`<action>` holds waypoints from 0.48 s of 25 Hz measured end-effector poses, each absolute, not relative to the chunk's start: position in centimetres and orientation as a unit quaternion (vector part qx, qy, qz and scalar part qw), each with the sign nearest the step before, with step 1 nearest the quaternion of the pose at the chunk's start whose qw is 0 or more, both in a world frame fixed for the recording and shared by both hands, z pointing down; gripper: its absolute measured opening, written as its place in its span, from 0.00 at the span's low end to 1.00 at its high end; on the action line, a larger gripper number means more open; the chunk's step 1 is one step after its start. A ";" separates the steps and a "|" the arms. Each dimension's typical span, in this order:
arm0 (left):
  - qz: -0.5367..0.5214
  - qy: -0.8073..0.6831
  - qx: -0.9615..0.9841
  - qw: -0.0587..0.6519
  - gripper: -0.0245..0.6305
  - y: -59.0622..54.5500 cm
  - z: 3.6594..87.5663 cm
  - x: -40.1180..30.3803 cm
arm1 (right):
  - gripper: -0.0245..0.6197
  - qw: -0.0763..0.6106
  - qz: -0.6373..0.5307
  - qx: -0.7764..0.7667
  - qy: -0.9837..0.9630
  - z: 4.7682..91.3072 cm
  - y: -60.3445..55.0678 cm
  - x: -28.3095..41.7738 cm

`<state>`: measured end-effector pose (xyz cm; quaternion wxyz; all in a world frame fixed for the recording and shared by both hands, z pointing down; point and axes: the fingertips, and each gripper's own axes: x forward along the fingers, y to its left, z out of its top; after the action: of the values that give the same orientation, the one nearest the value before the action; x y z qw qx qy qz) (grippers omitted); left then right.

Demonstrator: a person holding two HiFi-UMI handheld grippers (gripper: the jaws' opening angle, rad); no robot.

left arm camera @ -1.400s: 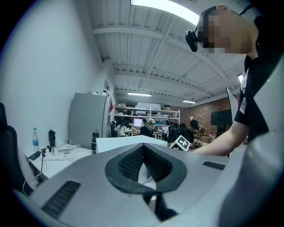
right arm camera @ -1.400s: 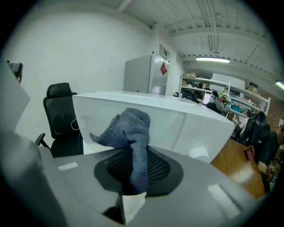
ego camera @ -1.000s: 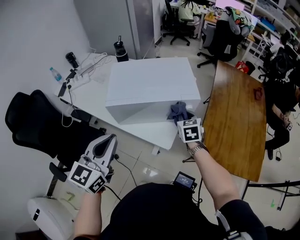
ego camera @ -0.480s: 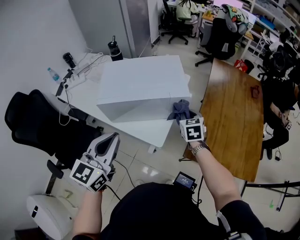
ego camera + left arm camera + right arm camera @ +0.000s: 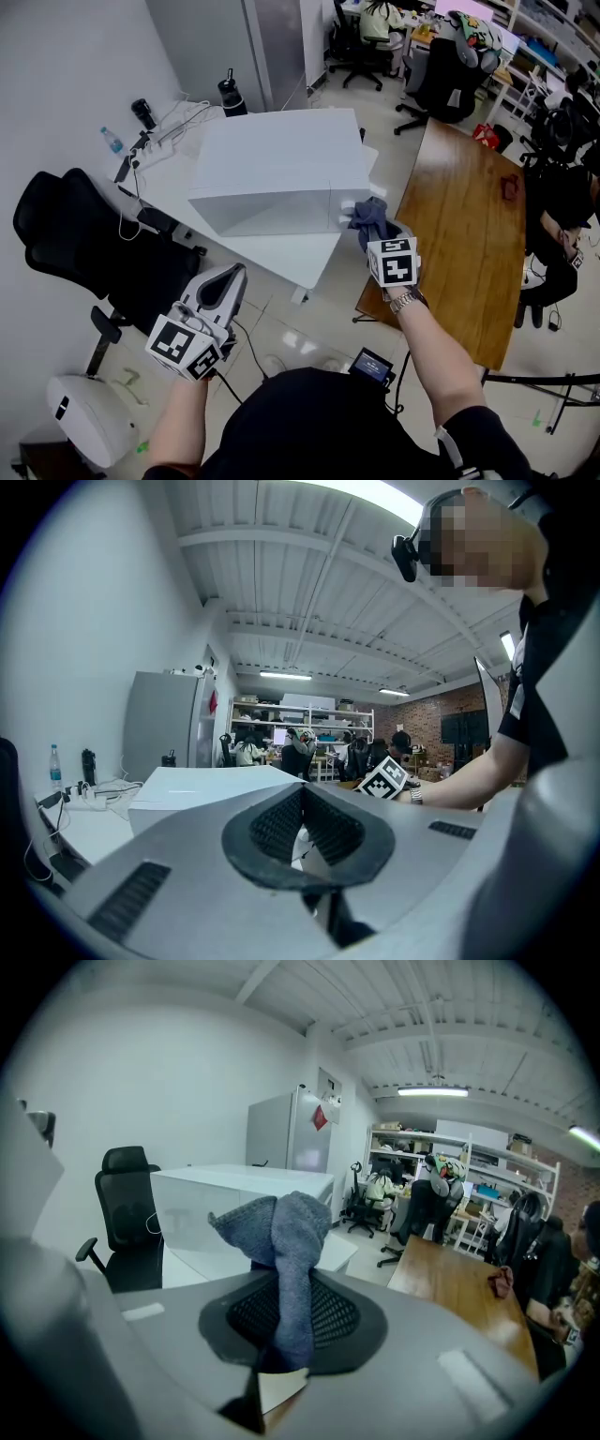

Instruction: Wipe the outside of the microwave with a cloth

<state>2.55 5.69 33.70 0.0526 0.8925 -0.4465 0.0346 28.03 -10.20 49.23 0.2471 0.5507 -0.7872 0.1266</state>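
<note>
Fingers [image 5: 336, 1314] of right gripper [image 5: 375, 232] pinching blue-grey cloth [image 5: 368, 214], fingers [image 5: 274, 823] of left gripper [image 5: 223, 279] closed on nothing, held apart over floor; white desk [image 5: 173, 183] carrying white microwave [image 5: 281, 159], cloth bunched at microwave's front right corner, contact unclear.

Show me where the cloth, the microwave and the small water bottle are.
cloth [image 5: 368, 217], head view, middle of the bunched blue fabric.
microwave [image 5: 277, 155], head view, centre of its white top.
water bottle [image 5: 112, 141], head view, its clear body.
</note>
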 end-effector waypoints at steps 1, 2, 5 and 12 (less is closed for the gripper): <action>0.035 -0.449 0.891 0.054 0.04 5.8 33.8 2.9 | 0.14 0.244 0.124 0.548 -0.790 48.9 -9.9 28.1; 0.035 -0.451 0.890 0.054 0.04 5.9 33.9 3.2 | 0.14 0.241 0.122 0.544 -0.794 48.5 -9.6 28.2; 0.033 -0.456 0.888 0.057 0.04 6.2 34.2 4.2 | 0.14 0.229 0.114 0.531 -0.808 47.2 -8.5 28.1; 0.037 -0.461 0.885 0.058 0.04 6.7 34.1 5.6 | 0.14 0.179 0.102 0.482 -0.852 43.1 -5.2 25.3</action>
<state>5.60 6.74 34.14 0.0584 0.8850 -0.4605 0.0366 25.34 -5.20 43.07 0.1788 0.4820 -0.8517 0.1017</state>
